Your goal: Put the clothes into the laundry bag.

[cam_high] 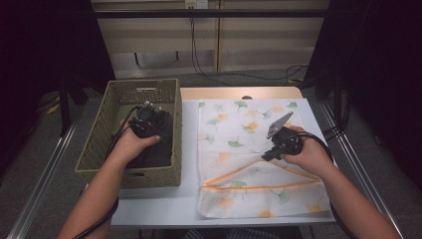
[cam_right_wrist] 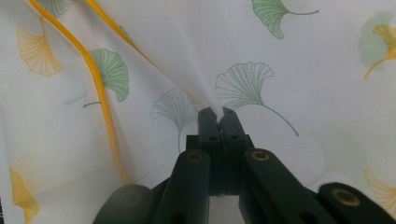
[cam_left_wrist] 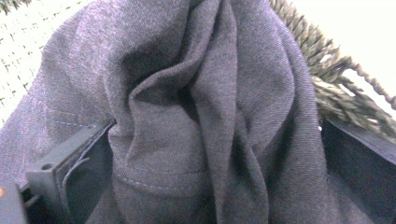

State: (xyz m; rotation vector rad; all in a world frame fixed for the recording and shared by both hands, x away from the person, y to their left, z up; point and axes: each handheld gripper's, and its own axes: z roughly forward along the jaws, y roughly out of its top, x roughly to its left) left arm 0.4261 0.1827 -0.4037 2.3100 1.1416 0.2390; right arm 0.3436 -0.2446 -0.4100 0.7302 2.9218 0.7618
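Step in hand looks like loading a laundry bag: one gripper fetches the garment, the other keeps the bag's mouth lifted. Left gripper (cam_high: 149, 117) is down inside the woven basket (cam_high: 166, 172), over a dark grey garment (cam_left_wrist: 196, 112) that lies bunched in it. In the left gripper view the cloth rises in thick folds between the two fingers (cam_left_wrist: 70, 168), which stand wide on either side of it; no pad visibly presses in, so the jaws read as released around the cloth, not yet clamped. Basket wall shows just beyond the fingers, upper right. Right gripper (cam_right_wrist: 218, 114) is clenched on a pinch of the leaf-print mesh bag (cam_high: 249, 124); the white fabric tents up out of the closed tips, and the orange zipper edge (cam_right_wrist: 100, 93) runs off to the left of the fingers. In the high view the bag lies flat on the white table (cam_high: 154, 204), beside the basket, with its opening held up by that gripper (cam_high: 271, 149). Next move, by my reading: close the left fingers on a deep fold rather than a thin edge, lift clear of the basket rim, carry across to the raised mouth. Right grip needs to hold steady so the opening stays wide.
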